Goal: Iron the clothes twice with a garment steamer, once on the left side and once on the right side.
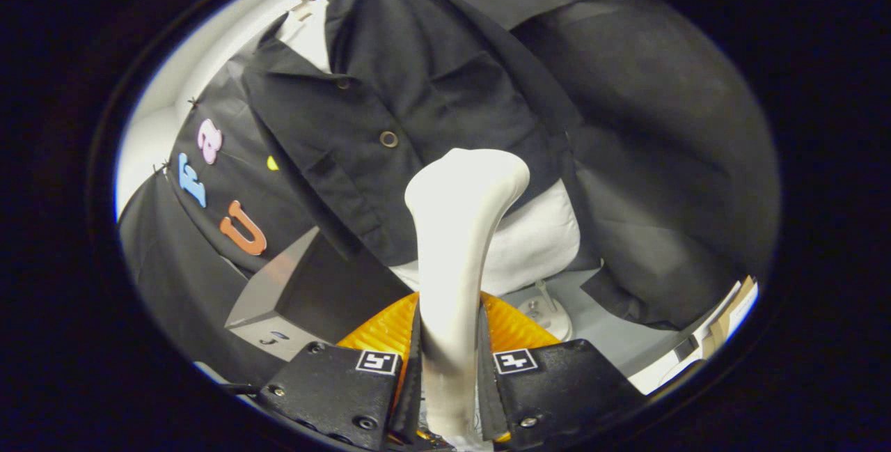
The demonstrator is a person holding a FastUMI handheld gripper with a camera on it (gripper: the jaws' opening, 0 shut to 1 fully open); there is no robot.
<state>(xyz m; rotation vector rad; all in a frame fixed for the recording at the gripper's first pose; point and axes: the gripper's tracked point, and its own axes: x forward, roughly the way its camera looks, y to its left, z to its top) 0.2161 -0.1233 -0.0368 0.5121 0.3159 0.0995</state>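
Observation:
My gripper [449,358] is shut on the handle of a cream-white garment steamer [456,229], which stands up between the two black fingers. Its wide head reaches the lower front of a black button-up shirt [390,111] that hangs on a white mannequin torso [536,239]. The steamer head sits just right of the shirt's button line, near the hem. The whole scene appears tilted. The steamer's face is turned away from me, so contact with the cloth cannot be told.
A grey box-shaped stand [278,299] sits to the lower left of the shirt. The mannequin's round metal base [546,313] rests on the pale floor beyond my right finger. Black cloth walls hang behind. Cardboard and papers [724,320] lie at the far right.

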